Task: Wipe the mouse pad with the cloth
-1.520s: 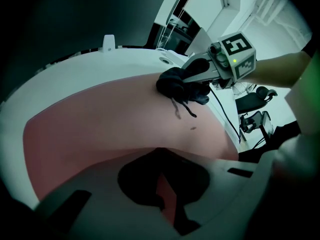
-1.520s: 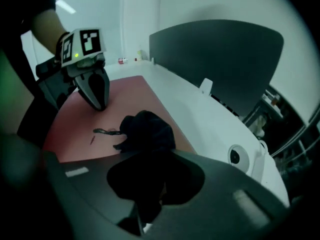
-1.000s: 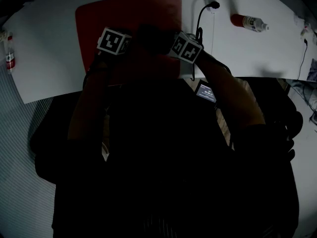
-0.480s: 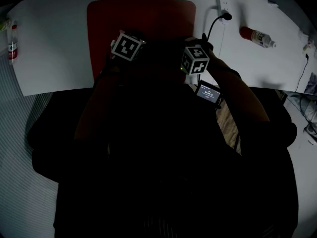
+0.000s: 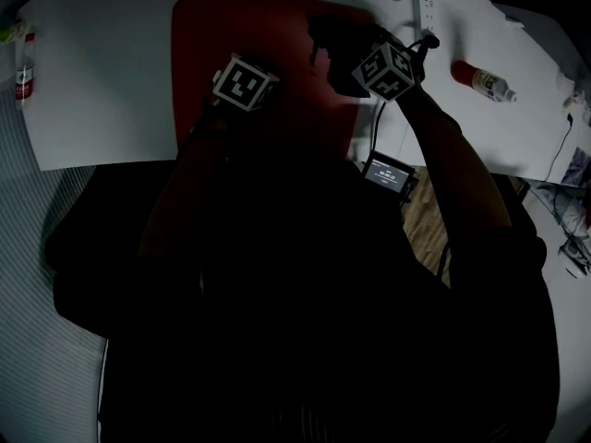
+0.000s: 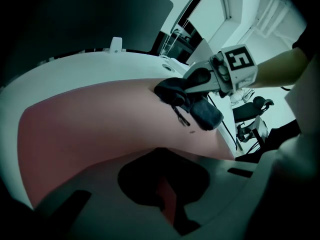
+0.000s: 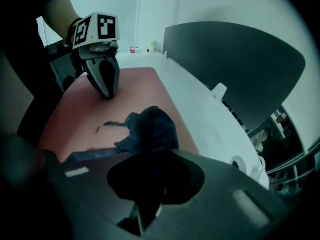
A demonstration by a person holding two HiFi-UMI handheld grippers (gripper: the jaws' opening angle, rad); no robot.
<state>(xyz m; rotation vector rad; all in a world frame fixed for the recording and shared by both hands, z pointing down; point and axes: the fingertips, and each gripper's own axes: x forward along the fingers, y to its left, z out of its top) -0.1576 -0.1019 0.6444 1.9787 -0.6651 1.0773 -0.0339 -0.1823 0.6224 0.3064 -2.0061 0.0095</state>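
the right claw (image 7: 146, 204) is clamped on a dark blue crumpled cloth (image 7: 150, 126), which lies bunched on the flat red rectangular mouse pad (image 5: 231, 35), near its upper right corner in the head view. the left claw (image 7: 107, 90) has its jaws together with nothing between them, its tip down at the pad's lower middle, apart from the cloth. the pad lies on a white surface (image 5: 102, 81), upper centre of the frame.
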